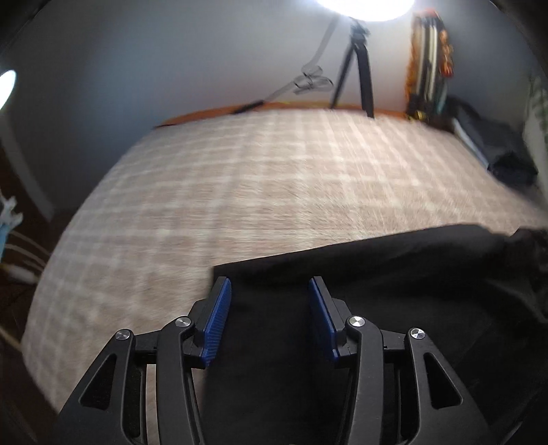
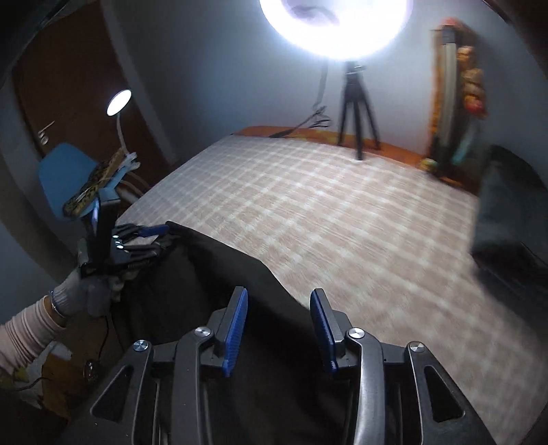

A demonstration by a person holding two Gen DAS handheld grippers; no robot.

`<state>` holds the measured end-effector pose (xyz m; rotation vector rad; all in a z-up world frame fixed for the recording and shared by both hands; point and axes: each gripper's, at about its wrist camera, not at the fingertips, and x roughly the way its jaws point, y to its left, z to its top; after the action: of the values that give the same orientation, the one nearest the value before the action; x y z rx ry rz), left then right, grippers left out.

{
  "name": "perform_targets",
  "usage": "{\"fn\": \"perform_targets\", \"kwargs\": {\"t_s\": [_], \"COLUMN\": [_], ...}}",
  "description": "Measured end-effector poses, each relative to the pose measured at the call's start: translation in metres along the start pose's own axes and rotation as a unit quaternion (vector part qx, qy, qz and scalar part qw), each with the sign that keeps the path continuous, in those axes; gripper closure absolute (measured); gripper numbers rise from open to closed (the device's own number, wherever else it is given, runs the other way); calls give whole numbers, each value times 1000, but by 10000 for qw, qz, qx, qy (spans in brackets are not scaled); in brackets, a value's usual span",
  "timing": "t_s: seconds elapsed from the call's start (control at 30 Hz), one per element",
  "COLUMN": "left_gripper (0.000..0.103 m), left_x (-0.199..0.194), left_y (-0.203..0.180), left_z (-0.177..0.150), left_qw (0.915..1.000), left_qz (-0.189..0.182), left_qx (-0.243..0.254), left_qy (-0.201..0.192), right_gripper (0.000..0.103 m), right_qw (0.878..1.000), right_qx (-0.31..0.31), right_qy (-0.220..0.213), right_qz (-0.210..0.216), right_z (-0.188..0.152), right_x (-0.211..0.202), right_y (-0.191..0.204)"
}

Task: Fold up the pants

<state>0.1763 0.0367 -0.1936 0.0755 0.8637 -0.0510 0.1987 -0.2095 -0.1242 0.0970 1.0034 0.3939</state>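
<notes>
While black pants (image 1: 359, 280) cover the bed (image 1: 239, 178), a tripod (image 2: 356, 102) stands beyond.

The pants (image 1: 376, 274) lie on the near edge of the bed (image 1: 239, 178), with the left gripper (image 1: 270, 294) over their left corner and the right gripper (image 2: 279, 308) over their right part. Behind the bed stands a tripod (image 2: 358, 113) against the wall, a ring light (image 2: 335, 24) above it; a chair (image 2: 65, 171) sits left of the bed.

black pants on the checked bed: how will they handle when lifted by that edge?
The black fabric pants are probably floppy: they lie draped in soft folds. Likely they sag between the left gripper and right gripper, whose jaws both stand open.
</notes>
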Motion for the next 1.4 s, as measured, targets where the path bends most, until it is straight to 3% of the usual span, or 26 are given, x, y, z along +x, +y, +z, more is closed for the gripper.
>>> {"fn": "perform_targets", "kwargs": {"t_s": [0.07, 0.13, 0.3, 0.43, 0.6, 0.73, 0.8, 0.87, 1.07, 1.33, 1.4], "left_gripper": [57, 56, 45, 43, 43, 43, 43, 43, 43, 43, 43], "left_x": [-24, -43, -93, -110, -127, -131, -134, -139, -143, -135, -131], "left_y": [12, 16, 30, 41, 49, 46, 41, 36, 19, 23, 26], "left_z": [-3, -6, -26, -41, -64, -76, -81, -85, -86, -83, -81], "left_qw": [9998, 9995, 9983, 9978, 9983, 9988, 9989, 9986, 9987, 9993, 9993], "left_qz": [-55, -92, -238, -415, -365, -290, -184, -210, -219, -119, -110], "left_qx": [-155, -127, -41, -51, -106, -86, -42, -96, -53, -181, -222], "left_qy": [-148, -269, -540, -520, -449, -397, -437, -477, -454, -317, -269], "right_gripper": [49, 46, 46, 46, 46, 54, 54, 54, 57, 60, 60], "right_qw": [9996, 9984, 9904, 9817, 9755, 9701, 9696, 9711, 9727, 9632, 9615], "right_qx": [223, 456, 1125, 1491, 1840, 2180, 2318, 2268, 2278, 2681, 2726], "right_qy": [-86, -142, -157, -145, 134, 428, 348, 206, -155, 182, 347], "right_qz": [-162, -311, -782, -1172, -1202, -973, -708, -717, -419, 36, -13], "right_z": [-14, -33, -86, -117, -146, -169, -171, -168, -129, -110, -111], "right_x": [-18, -36, -75, -95, -85, -67, -66, -68, -68, -29, -18], "right_y": [-12, -24, -35, -40, -49, -62, -68, -71, -88, -126, -131]}}
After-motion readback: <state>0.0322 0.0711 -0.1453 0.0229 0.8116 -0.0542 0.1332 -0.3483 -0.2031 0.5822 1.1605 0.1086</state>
